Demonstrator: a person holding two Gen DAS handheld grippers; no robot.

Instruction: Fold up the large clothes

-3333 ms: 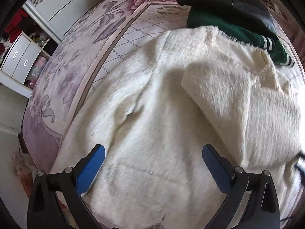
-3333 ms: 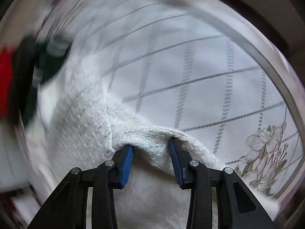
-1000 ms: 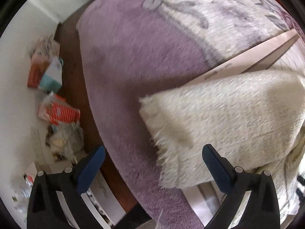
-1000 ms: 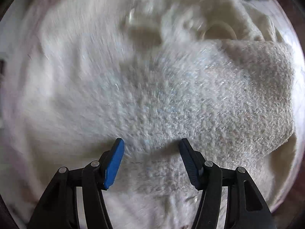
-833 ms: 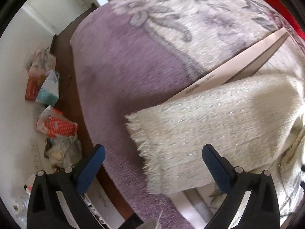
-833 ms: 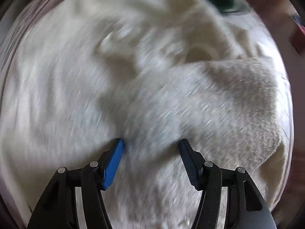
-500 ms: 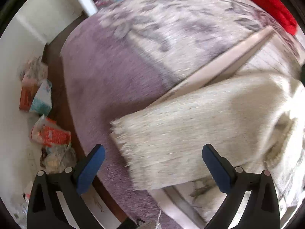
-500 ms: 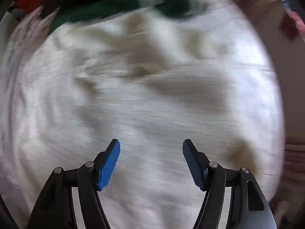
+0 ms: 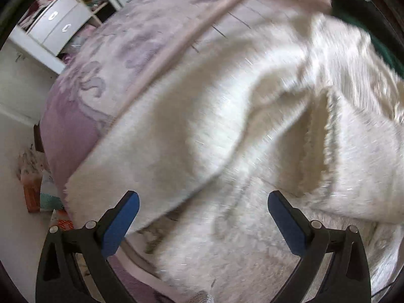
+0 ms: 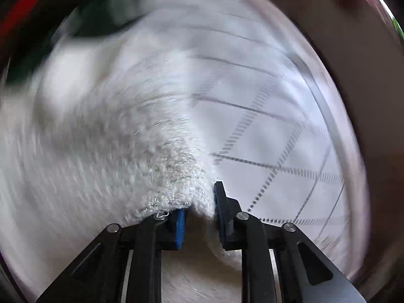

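In the left wrist view, a white drawer unit (image 9: 59, 29) stands in the upper left of the frame, beside the purple floral bedspread (image 9: 106, 58) that runs down the left side. The cream fuzzy sweater (image 9: 227, 131) fills the centre and right of the frame, lying on the bedspread with a sleeve folded across its body and a ridged edge standing up right of centre. The left gripper (image 9: 203, 217) sits at the bottom with its blue pads spread wide over the sweater, gripping nothing. A dark green garment (image 9: 378, 32) lies in the upper right corner.

The right wrist view is motion-blurred. The sweater (image 10: 101, 151) fills the left and centre. At bottom centre the right gripper (image 10: 199, 217) has its pads drawn close together, pinching a bunched edge of the sweater. The bedspread's pale quilted grid (image 10: 277, 139) lies to the right.
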